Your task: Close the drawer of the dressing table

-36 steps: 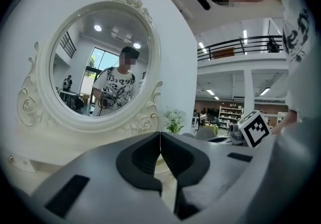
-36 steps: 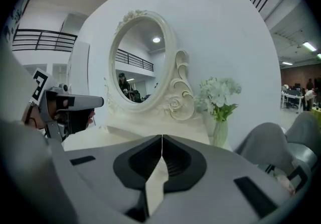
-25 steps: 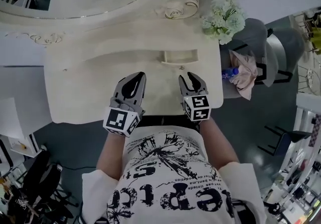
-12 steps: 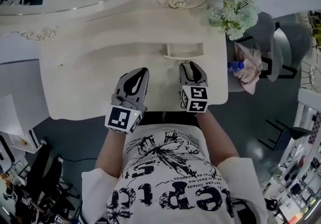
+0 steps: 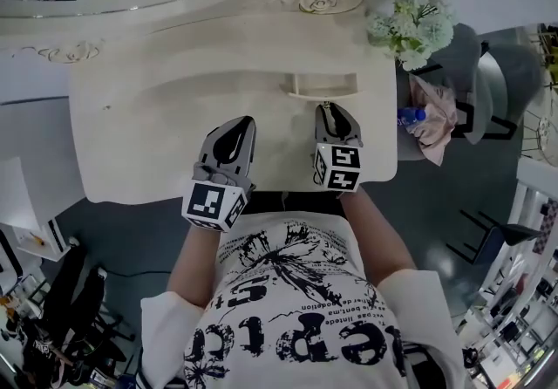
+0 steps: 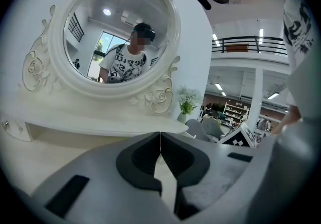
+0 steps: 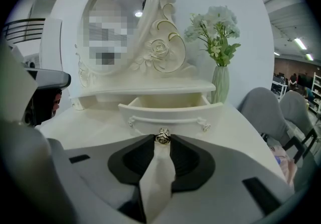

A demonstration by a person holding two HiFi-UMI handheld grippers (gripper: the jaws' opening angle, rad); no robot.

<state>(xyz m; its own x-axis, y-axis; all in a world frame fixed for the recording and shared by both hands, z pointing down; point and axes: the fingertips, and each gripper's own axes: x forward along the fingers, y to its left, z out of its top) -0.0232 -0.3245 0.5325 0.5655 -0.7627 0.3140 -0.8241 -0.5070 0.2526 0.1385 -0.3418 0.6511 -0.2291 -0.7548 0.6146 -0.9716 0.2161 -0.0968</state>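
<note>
The cream dressing table (image 5: 148, 143) has a small drawer (image 5: 323, 85) standing open under its raised shelf. In the right gripper view the drawer (image 7: 170, 110) shows its empty inside and a metal rose knob (image 7: 162, 136). My right gripper (image 5: 328, 105) points at the drawer front, and its jaws are closing with the knob between the fingertips of the right gripper (image 7: 162, 140). My left gripper (image 5: 244, 120) hovers over the tabletop to the left. Seen in its own view, the left gripper (image 6: 160, 135) is shut on nothing.
An oval mirror (image 6: 120, 37) in a carved frame rises at the back of the table. A vase of pale flowers (image 5: 410, 25) stands at the back right corner. Beyond the right edge are a grey chair (image 5: 453, 64) with pink cloth and a blue bottle (image 5: 405, 124).
My right gripper has moved up to the drawer front and its jaws have narrowed around the knob. The left gripper has sunk slightly over the tabletop.
</note>
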